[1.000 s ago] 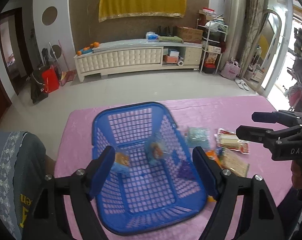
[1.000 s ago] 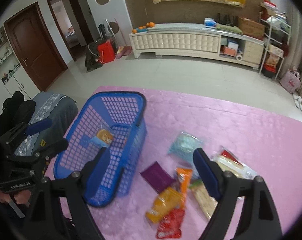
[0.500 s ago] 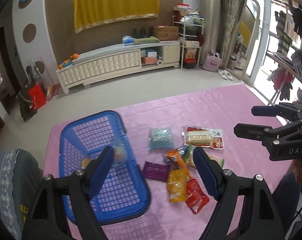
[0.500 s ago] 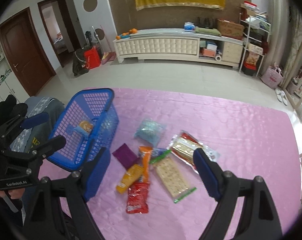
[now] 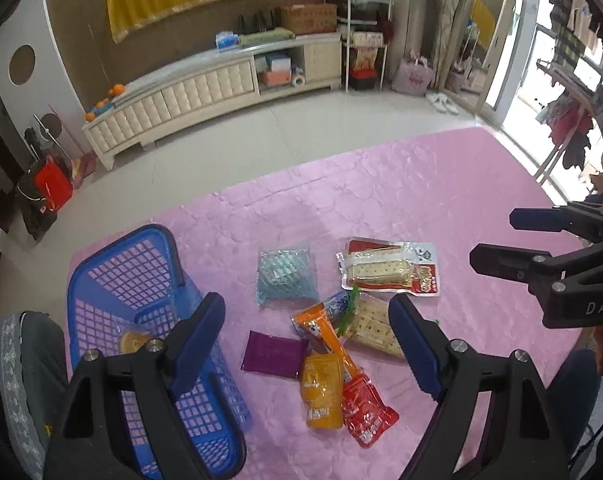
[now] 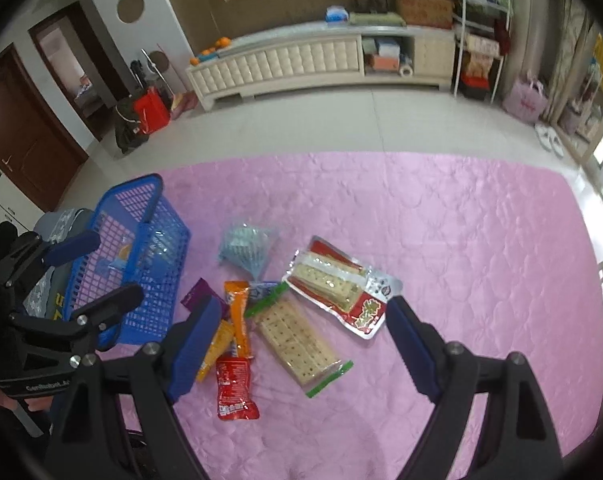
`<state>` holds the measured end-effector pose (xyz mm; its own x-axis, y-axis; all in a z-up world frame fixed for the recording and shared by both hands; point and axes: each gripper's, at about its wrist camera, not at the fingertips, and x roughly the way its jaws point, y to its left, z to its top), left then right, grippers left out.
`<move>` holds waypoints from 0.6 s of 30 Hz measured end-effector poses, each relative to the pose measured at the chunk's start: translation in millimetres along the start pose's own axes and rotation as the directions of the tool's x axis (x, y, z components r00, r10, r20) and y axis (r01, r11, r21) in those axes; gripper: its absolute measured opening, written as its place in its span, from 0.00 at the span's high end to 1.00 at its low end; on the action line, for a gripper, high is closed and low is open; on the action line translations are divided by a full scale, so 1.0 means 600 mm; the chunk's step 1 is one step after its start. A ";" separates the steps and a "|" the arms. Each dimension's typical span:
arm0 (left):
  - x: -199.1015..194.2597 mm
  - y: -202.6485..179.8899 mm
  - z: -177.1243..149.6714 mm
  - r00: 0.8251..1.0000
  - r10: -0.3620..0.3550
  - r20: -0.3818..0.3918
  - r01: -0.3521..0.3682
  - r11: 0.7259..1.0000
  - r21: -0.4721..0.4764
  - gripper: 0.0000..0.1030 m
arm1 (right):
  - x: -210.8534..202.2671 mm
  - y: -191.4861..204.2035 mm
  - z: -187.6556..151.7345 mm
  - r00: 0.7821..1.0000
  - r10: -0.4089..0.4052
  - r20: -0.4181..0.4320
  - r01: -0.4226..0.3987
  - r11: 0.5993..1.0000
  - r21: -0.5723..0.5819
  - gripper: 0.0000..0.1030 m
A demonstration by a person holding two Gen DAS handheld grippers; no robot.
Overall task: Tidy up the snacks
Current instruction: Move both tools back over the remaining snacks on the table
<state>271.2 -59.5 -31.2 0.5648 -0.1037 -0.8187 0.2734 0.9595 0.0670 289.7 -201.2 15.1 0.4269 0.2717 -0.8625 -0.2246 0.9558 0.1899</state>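
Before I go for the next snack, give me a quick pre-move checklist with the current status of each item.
1. Left gripper empty, jaws opening: ok.
2. Right gripper open, nothing between its fingers: ok.
3. Blue basket upright on the pink tablecloth, with room left inside: ok.
4. Loose snacks within view and unobstructed: purple packet, orange pouch, red packet, teal bag: ok.
5. Snacks lying apart for a clean single pick: not ok; the orange pouch, red packet and cracker pack overlap in one pile.
6. Snack already in the basket lying settled: cannot tell.
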 end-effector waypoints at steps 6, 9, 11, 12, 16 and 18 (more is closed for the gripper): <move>0.066 -0.013 0.041 0.996 0.007 -0.084 -0.004 1.000 0.029 0.20 | 0.059 -0.033 0.031 0.997 0.009 -0.078 -0.005 0.999 0.051 0.15; 0.103 -0.019 0.057 0.992 0.018 -0.125 -0.011 0.998 0.055 0.20 | 0.091 -0.046 0.042 0.993 0.014 -0.113 -0.006 0.998 0.070 0.15; 0.132 -0.018 0.064 0.987 0.030 -0.159 -0.021 0.998 0.054 0.20 | 0.114 -0.054 0.049 0.990 0.017 -0.142 -0.005 0.997 0.083 0.15; 0.141 -0.015 0.065 0.985 0.031 -0.169 -0.022 0.998 0.052 0.20 | 0.126 -0.059 0.053 0.987 0.019 -0.159 -0.005 0.996 0.093 0.15; 0.193 0.000 0.069 0.972 0.026 -0.234 -0.021 1.000 0.023 0.20 | 0.164 -0.078 0.060 0.979 0.038 -0.199 -0.012 0.991 0.130 0.15; 0.218 0.007 0.070 0.964 0.031 -0.263 -0.029 1.000 0.010 0.20 | 0.182 -0.082 0.062 0.975 0.042 -0.219 -0.013 0.991 0.130 0.15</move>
<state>378.8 -79.9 -114.0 0.3478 -0.0013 -0.9376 0.2646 0.9595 0.0968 379.8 -214.3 -71.2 0.2154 0.2801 -0.9355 -0.1145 0.9586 0.2607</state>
